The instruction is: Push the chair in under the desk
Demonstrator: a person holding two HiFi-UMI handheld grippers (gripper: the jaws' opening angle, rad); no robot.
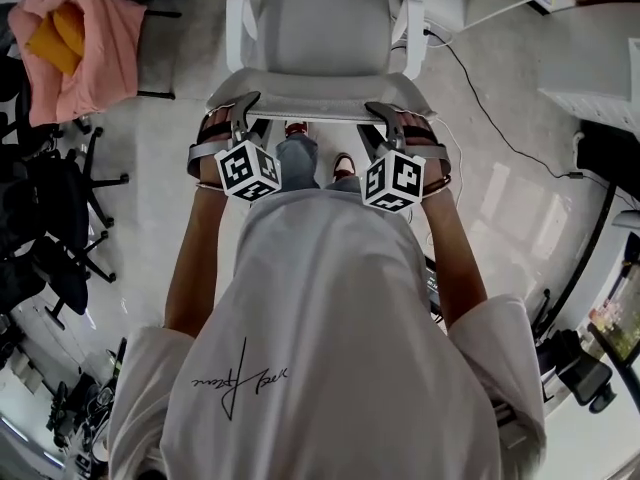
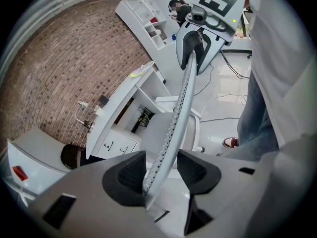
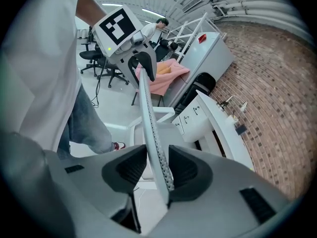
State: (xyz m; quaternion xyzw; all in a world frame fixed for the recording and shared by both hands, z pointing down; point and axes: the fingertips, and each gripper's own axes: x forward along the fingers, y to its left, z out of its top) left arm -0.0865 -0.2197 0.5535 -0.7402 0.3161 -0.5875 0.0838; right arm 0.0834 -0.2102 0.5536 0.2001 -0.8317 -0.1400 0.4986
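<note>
The chair [image 1: 310, 38] is not yet under the desk [image 2: 116, 110]. The left gripper [image 1: 243, 108] and right gripper [image 1: 385, 116] straddle its backrest [image 2: 181, 108], jaws apart.

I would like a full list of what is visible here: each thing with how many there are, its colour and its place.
chair: one, pale grey with white armrests, in front of the person
desk: one, white, beyond the chair
brick wall: one, reddish brown, behind the desk
cloth: one, pink, upper left of the head view
yellow item: one, yellow, on the cloth; too unclear to identify
office chairs: several, black, at the left; exact count unclear
cable: one, black, on the floor at the right
shoes: two, red and white, on the floor behind the chair
left gripper: one, grey, jaws apart astride the chair back's top edge
right gripper: one, grey, the same, further right
</note>
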